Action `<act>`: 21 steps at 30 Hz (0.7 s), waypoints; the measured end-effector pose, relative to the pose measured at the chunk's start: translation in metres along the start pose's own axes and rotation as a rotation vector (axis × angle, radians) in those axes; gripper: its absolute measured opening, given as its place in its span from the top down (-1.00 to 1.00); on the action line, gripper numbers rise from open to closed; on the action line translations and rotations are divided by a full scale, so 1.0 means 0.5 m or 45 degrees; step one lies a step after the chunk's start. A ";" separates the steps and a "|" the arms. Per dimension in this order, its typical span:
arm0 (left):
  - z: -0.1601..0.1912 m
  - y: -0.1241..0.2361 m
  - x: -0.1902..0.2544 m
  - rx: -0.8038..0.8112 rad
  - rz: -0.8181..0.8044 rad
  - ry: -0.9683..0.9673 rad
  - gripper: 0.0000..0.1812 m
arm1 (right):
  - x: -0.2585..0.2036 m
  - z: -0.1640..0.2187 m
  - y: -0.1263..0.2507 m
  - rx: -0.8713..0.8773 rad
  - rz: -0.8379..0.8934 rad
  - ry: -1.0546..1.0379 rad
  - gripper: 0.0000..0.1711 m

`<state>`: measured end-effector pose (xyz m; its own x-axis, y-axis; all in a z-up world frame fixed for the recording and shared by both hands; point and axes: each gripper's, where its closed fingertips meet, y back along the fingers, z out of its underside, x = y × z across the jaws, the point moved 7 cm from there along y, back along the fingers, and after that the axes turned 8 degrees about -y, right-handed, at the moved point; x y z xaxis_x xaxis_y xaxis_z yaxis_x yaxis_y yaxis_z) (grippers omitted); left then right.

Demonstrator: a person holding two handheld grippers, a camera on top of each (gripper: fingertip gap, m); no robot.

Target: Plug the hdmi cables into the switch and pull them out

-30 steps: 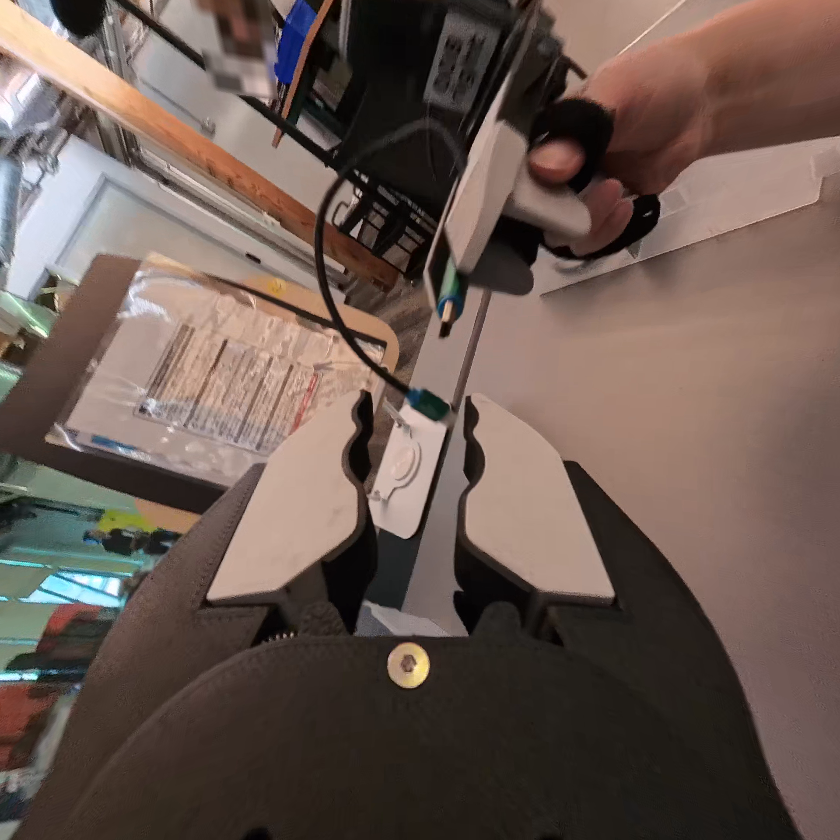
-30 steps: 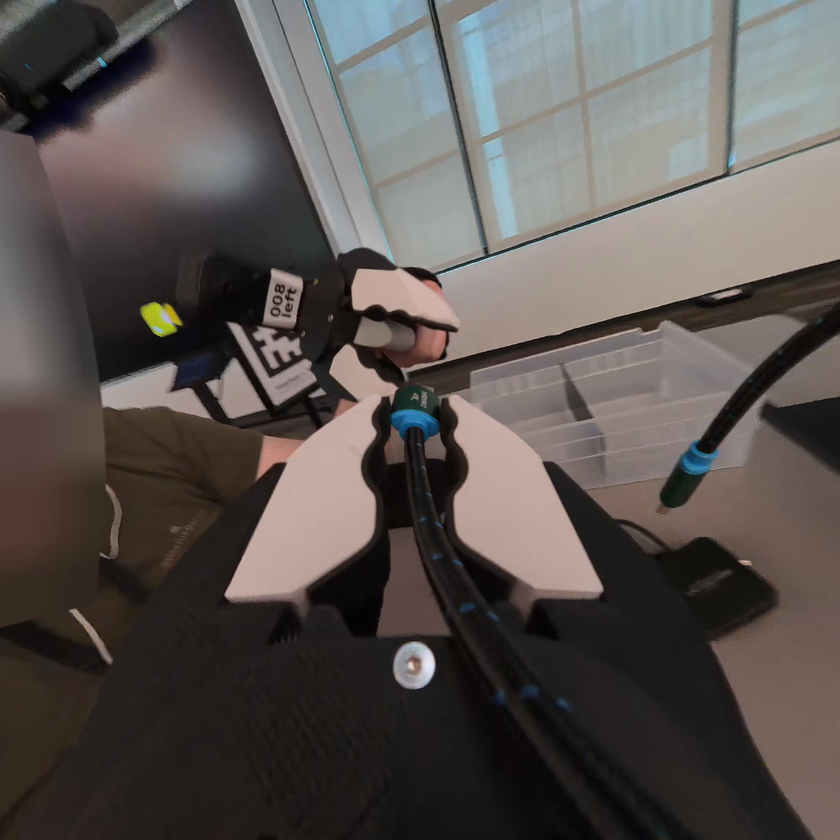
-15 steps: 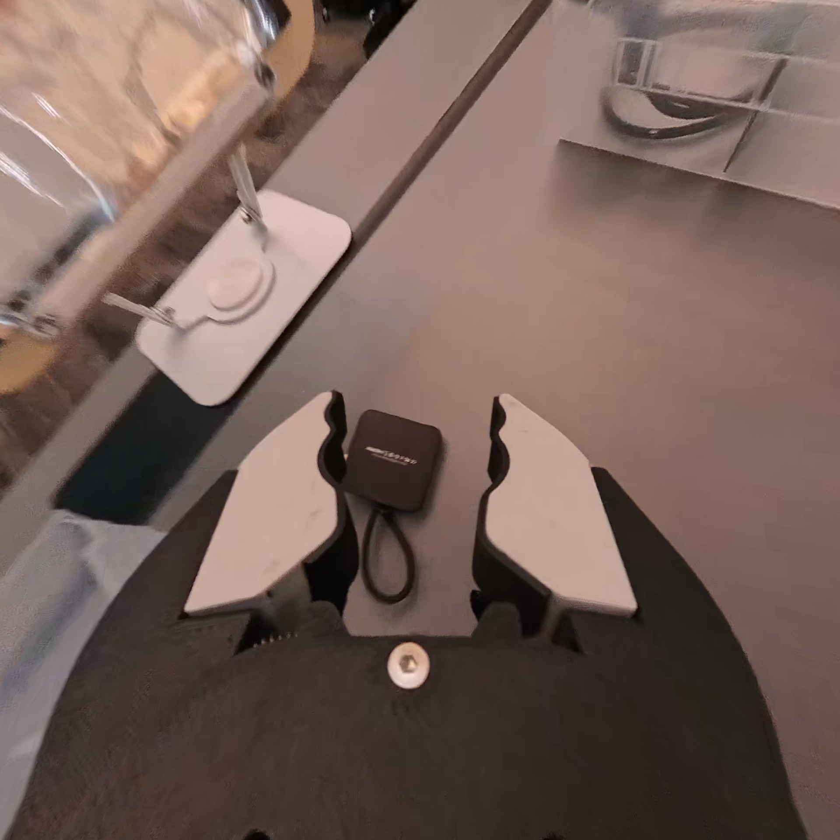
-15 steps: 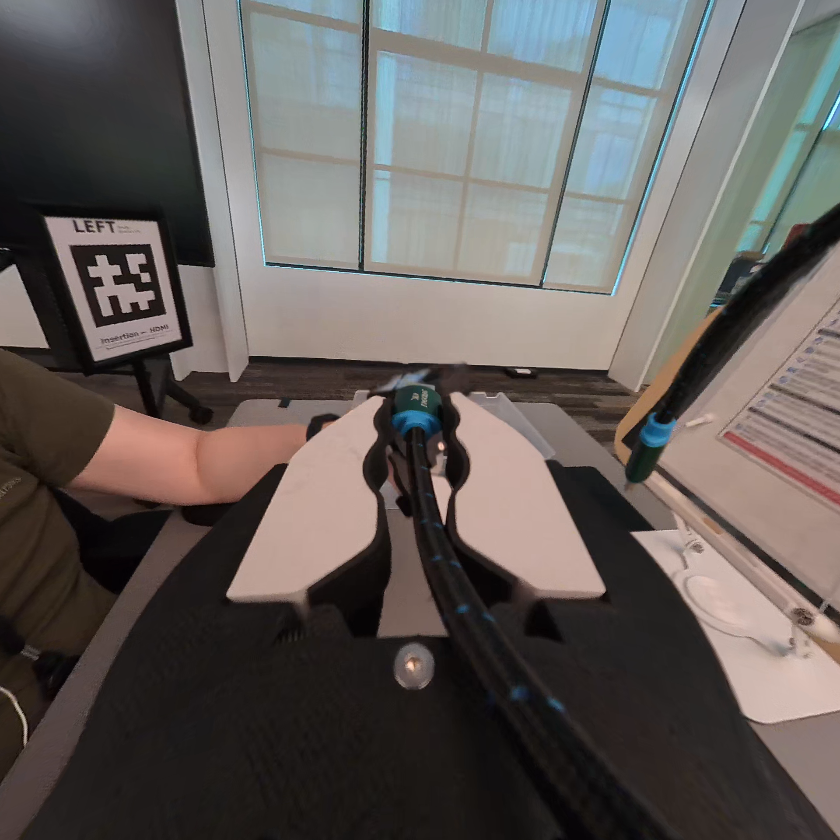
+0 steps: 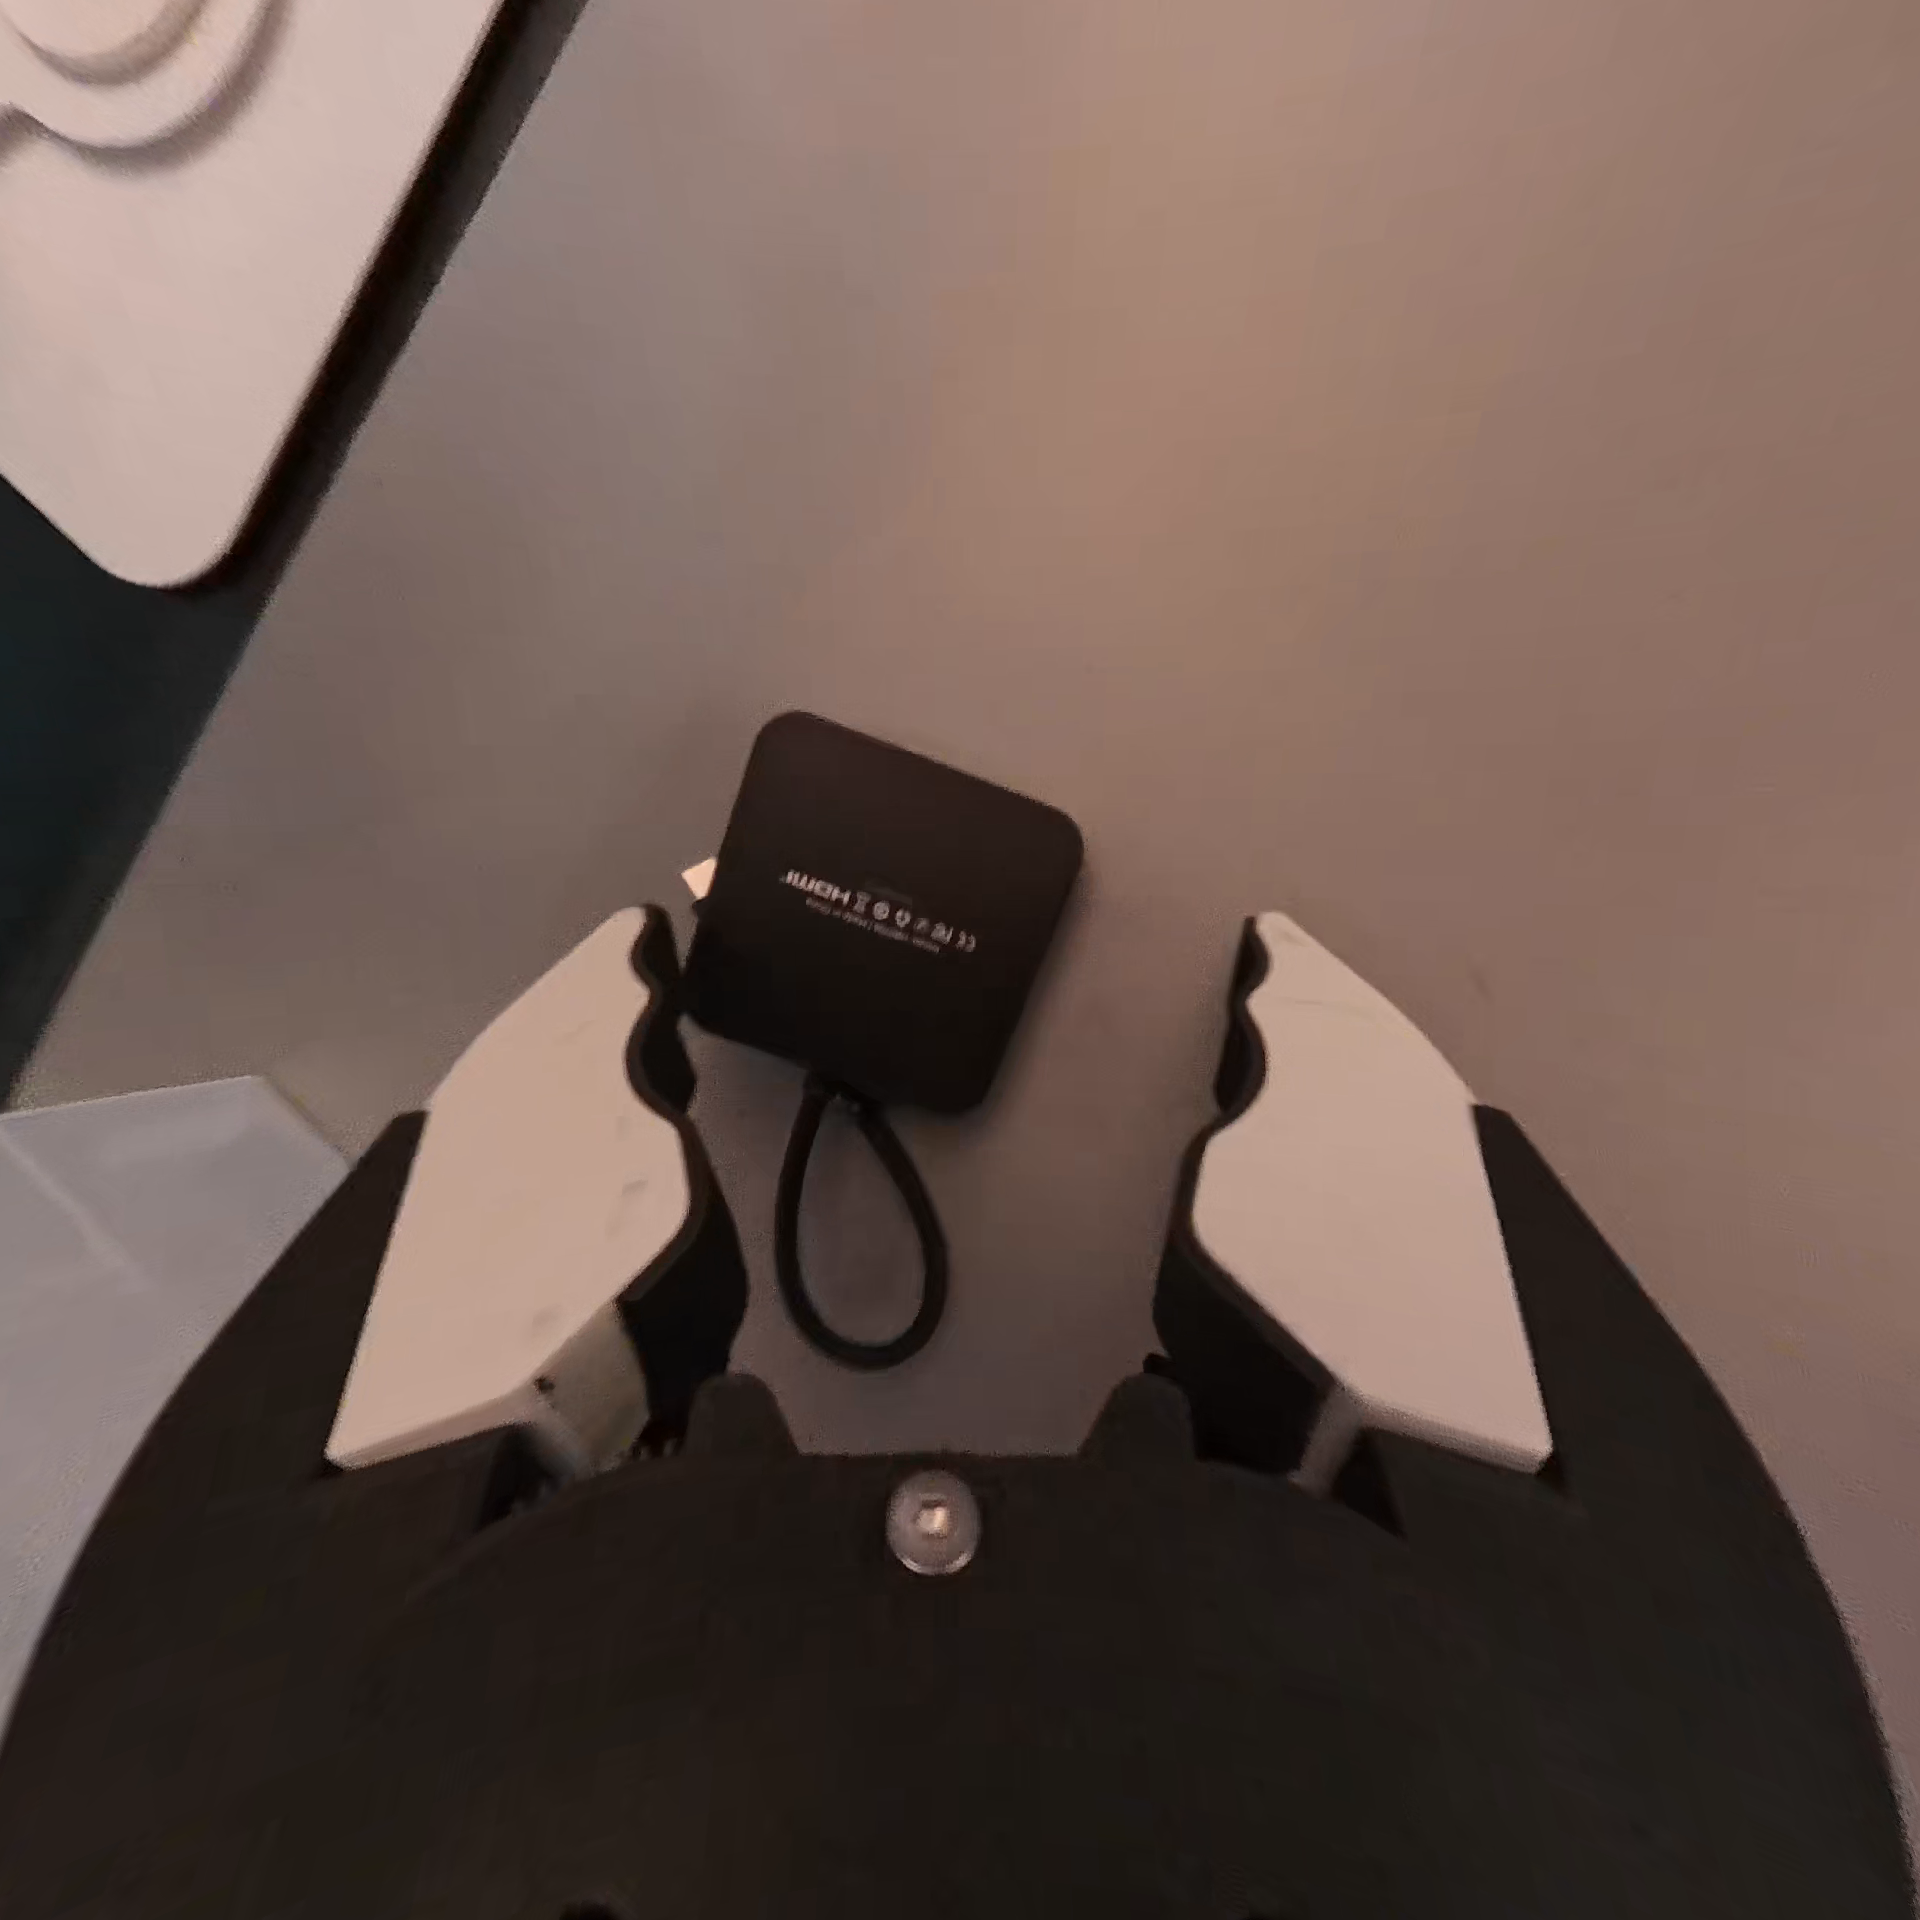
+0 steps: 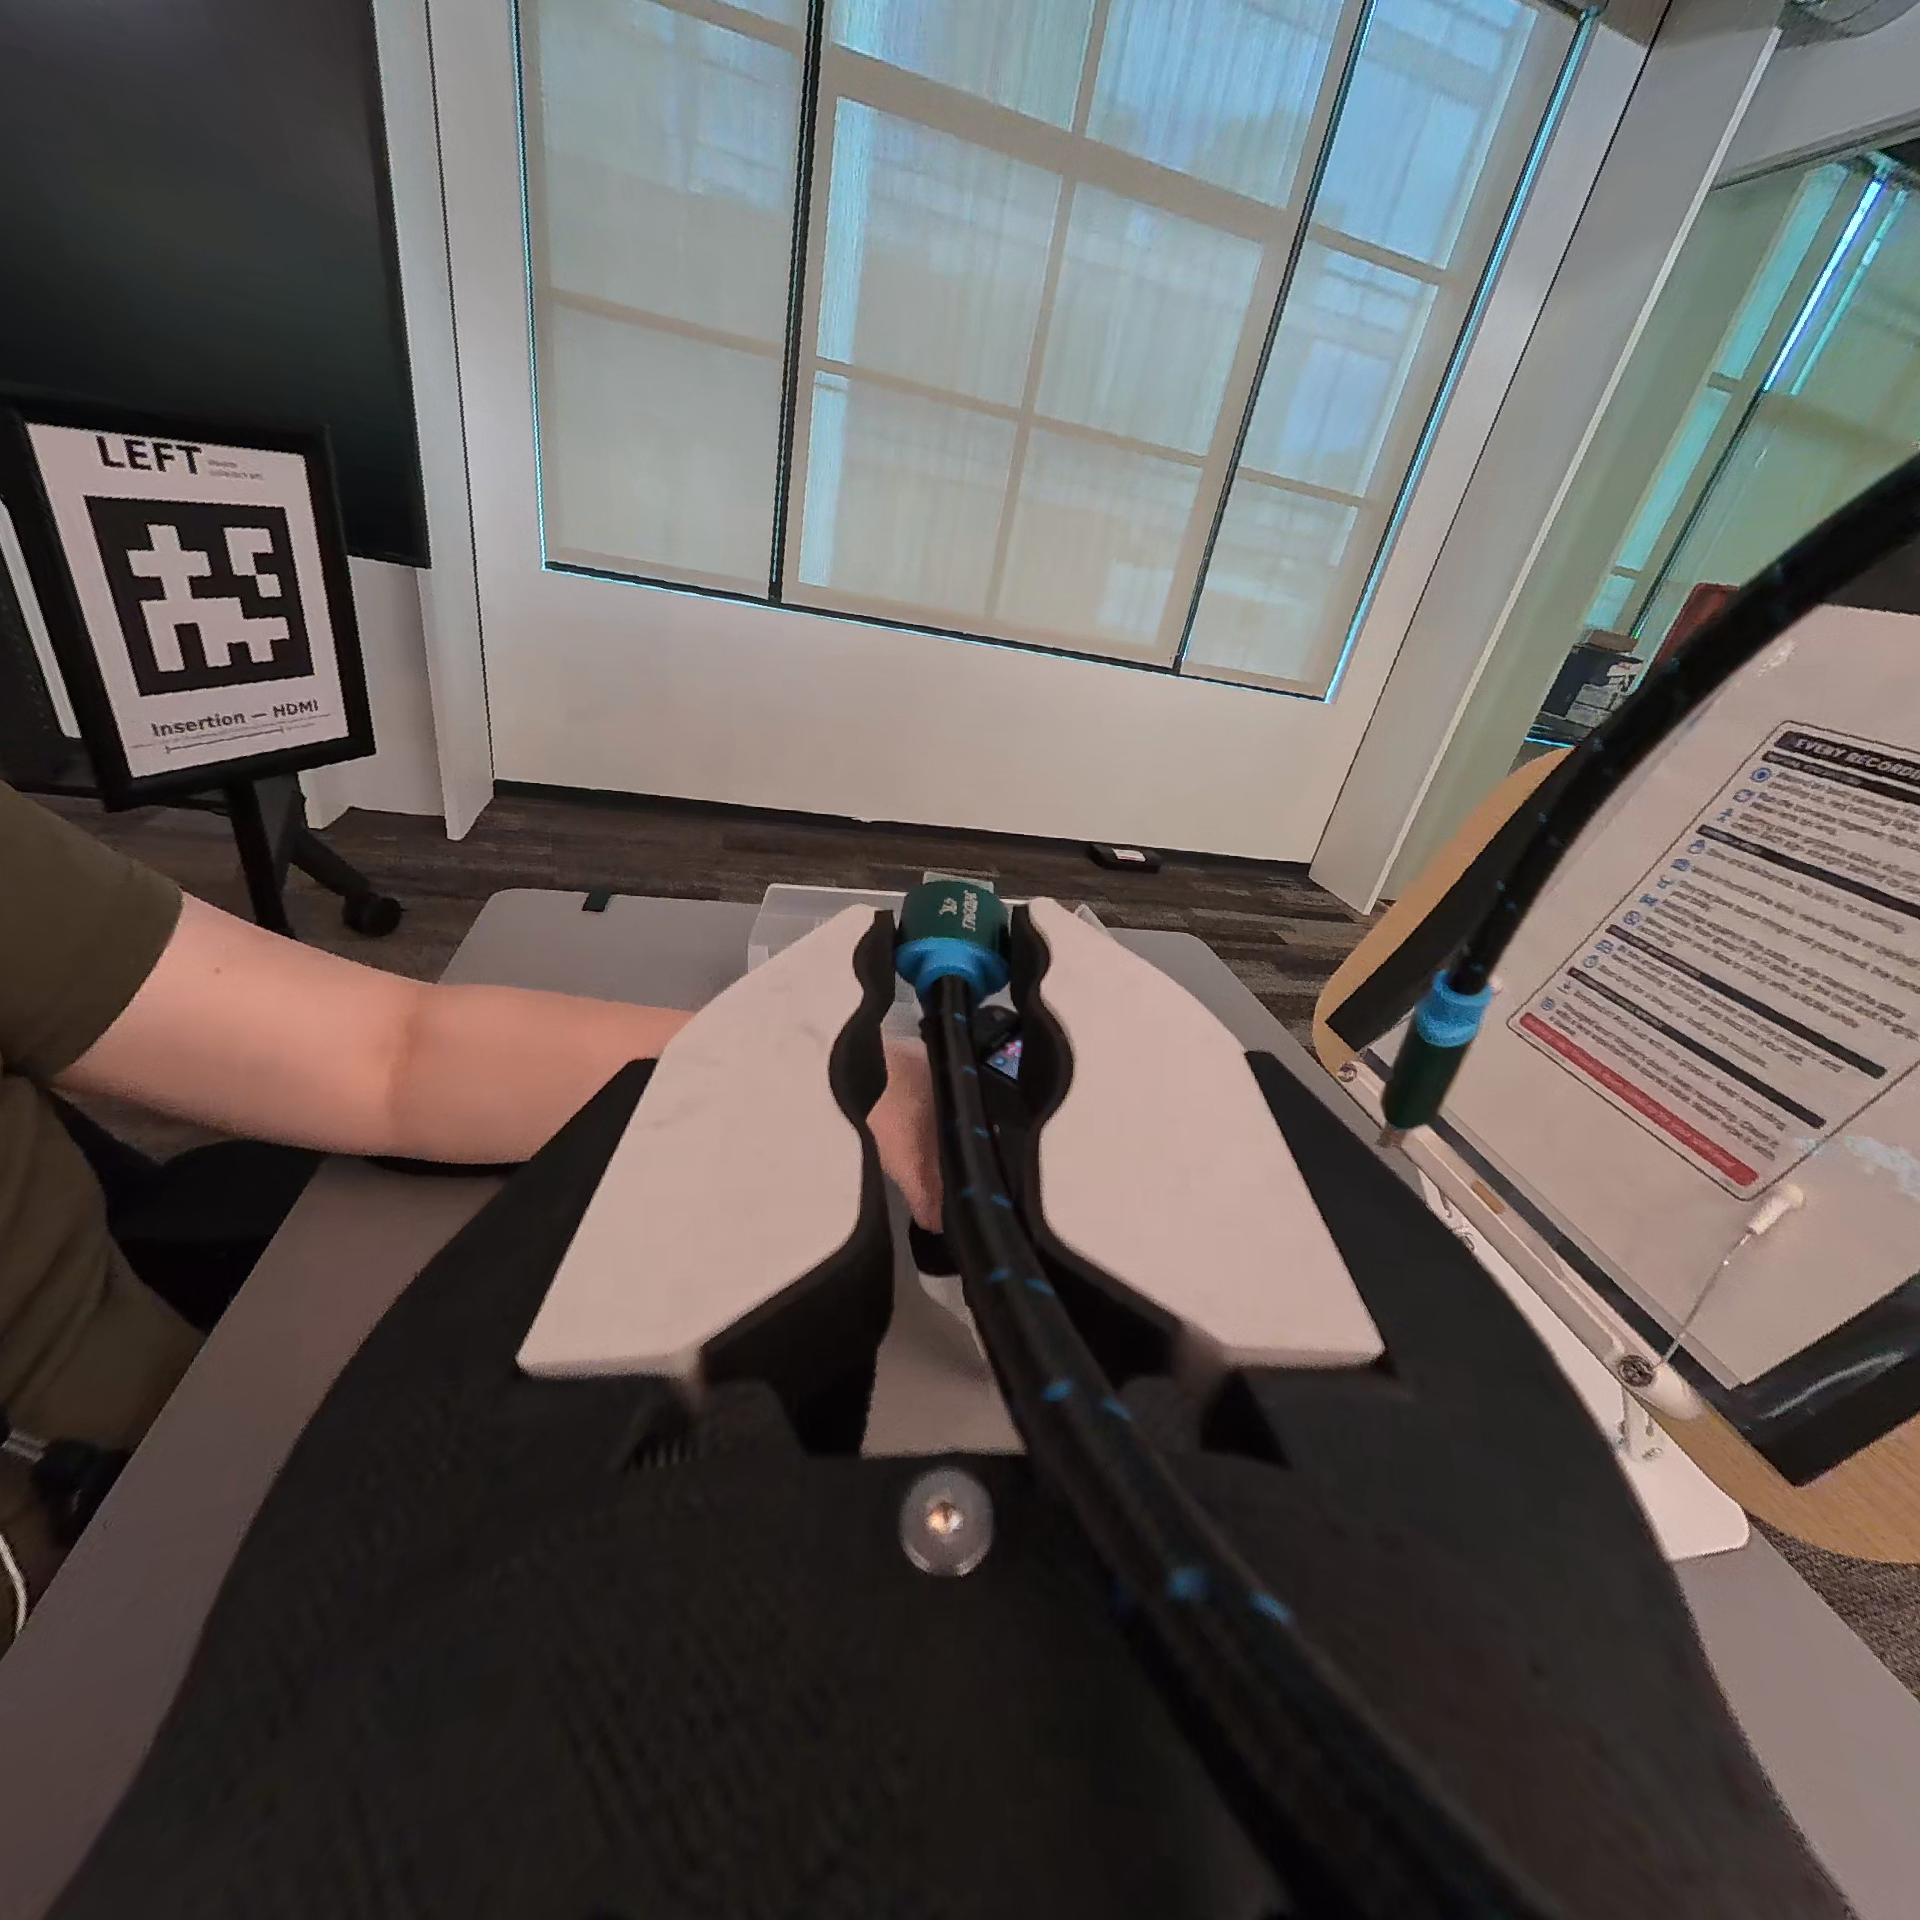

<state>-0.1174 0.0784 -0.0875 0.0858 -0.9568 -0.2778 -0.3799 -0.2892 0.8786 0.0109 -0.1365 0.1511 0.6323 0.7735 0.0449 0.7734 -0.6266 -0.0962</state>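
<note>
Nothing is plugged in yet. The left gripper point(image 5: 945, 935), fingers wide, hangs over the switch point(image 5: 881, 912); the right gripper point(image 6: 954, 925) squeezes a cable plug point(image 6: 952, 918).

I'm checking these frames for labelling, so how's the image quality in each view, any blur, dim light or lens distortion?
Left wrist view: dim, warm-tinted, soft; the black switch on the grey table is slightly motion-blurred, edges smeared. Right wrist view: bright daylight from the window, strong wide-angle bending of its frames; the green HDMI plug in the right gripper is fairly sharp, the hand behind it blurred.
</note>
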 end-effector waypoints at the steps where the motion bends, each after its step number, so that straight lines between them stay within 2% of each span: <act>1: -0.002 -0.009 -0.002 0.012 0.013 0.039 -0.20 | -0.001 -0.001 0.000 -0.006 0.002 0.005 0.75; 4: 0.010 -0.025 -0.018 -0.004 -0.016 0.128 -0.23 | -0.004 -0.003 0.003 -0.011 0.006 0.020 0.74; 6: 0.015 -0.028 -0.018 0.009 0.030 0.200 -0.14 | -0.006 -0.004 0.004 -0.008 -0.009 0.024 0.74; 9: 0.021 -0.030 -0.015 -0.008 0.079 0.273 -0.12 | -0.005 -0.003 0.007 -0.001 -0.044 -0.001 0.75; 21: 0.034 -0.004 0.023 -0.111 0.194 0.240 0.25 | 0.008 -0.006 0.028 0.153 -0.235 -0.279 0.75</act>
<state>-0.1315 0.0684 -0.0991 0.2071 -0.9758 -0.0696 -0.3212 -0.1350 0.9373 0.0245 -0.1424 0.1530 0.4464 0.8836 -0.1415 0.8550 -0.4678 -0.2241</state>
